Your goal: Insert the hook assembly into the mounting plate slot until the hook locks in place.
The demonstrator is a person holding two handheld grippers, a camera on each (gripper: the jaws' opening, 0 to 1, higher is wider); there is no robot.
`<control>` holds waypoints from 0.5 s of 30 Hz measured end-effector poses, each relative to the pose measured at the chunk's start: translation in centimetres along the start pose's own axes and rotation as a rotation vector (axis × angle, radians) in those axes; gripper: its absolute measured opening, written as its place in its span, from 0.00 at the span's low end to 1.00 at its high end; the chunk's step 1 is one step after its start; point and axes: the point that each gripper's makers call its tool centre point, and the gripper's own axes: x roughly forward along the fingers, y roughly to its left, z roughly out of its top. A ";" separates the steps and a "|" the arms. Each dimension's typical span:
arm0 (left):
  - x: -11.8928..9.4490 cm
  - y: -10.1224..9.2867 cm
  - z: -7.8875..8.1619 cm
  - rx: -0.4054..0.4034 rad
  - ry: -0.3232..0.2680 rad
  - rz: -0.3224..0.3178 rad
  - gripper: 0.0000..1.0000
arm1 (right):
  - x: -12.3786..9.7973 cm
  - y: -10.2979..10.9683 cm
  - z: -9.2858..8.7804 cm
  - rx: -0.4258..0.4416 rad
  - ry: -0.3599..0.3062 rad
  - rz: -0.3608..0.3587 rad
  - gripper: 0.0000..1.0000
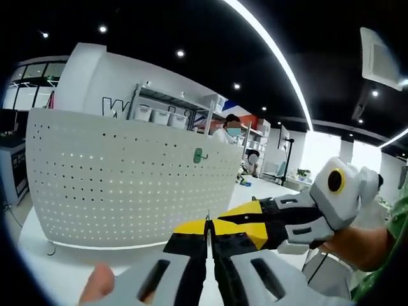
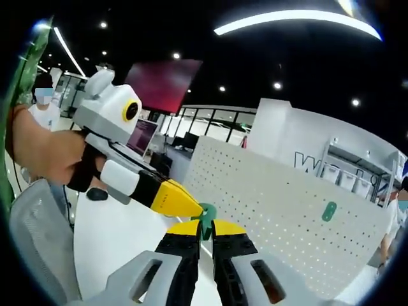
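Hook [image 2: 205,220] pinched in right claw [image 2: 204,231], poised for pegboard [image 2: 274,217] at two o'clock; left claw [image 1: 208,233] pressed together, empty.

The ceiling [image 1: 191,25] was dark, with long light strips [image 1: 274,51]. Shelves [image 1: 172,111] with bins, maybe boxes, stood by a white wall [image 1: 95,76].

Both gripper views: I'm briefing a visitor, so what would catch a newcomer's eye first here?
The white pegboard standing upright on the table, with one green hook already mounted near its top edge. Next, the yellow-tipped grippers meeting in front of it: the right gripper holds a second green hook, with the left gripper pointing at it.
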 end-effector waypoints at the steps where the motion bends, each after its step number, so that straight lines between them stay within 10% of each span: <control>1: 0.0 0.0 0.0 -0.001 -0.001 0.001 0.01 | 0.0 0.0 0.0 -0.001 0.000 0.000 0.05; 15: -0.1 -0.1 0.2 -0.011 -0.009 -0.004 0.01 | 0.5 0.2 -0.3 0.001 0.014 -0.006 0.04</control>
